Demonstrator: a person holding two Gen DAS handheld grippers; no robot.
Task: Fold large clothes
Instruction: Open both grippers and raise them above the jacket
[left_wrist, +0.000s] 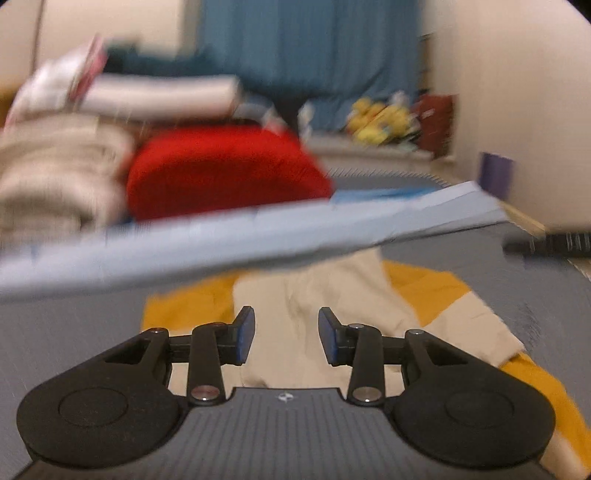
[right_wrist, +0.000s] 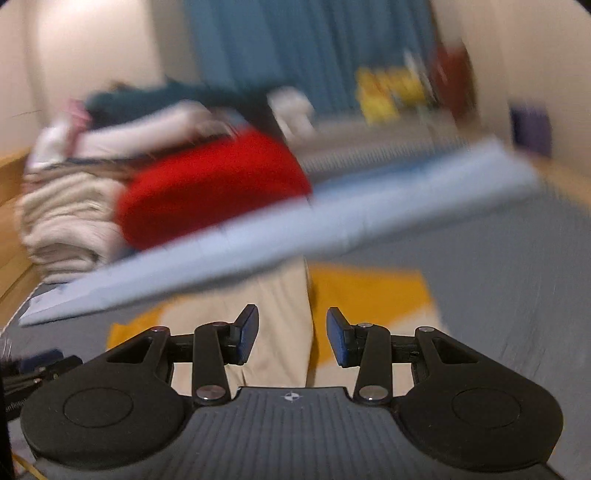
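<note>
both claws hang apart-fingered with nothing between the pads, the left claw (left_wrist: 287, 335) and the right claw (right_wrist: 293, 335) each poised above a cream and mustard garment (left_wrist: 332, 295) that lies spread flat on the grey bed surface (left_wrist: 74, 332). beyond it a light blue folded piece (left_wrist: 258, 236) lies across the bed, its near edge covering the garment's far end, and behind that sits a stack of folded clothes, a red one (left_wrist: 221, 170) beside beige ones (left_wrist: 55, 177) with white and dark teal pieces on top. everything is smeared by blur, and i can make out no box or basket holding any of it; the heap of yellow things (left_wrist: 380, 122) by the blue curtain (left_wrist: 314, 48) is too blurred to name.
</note>
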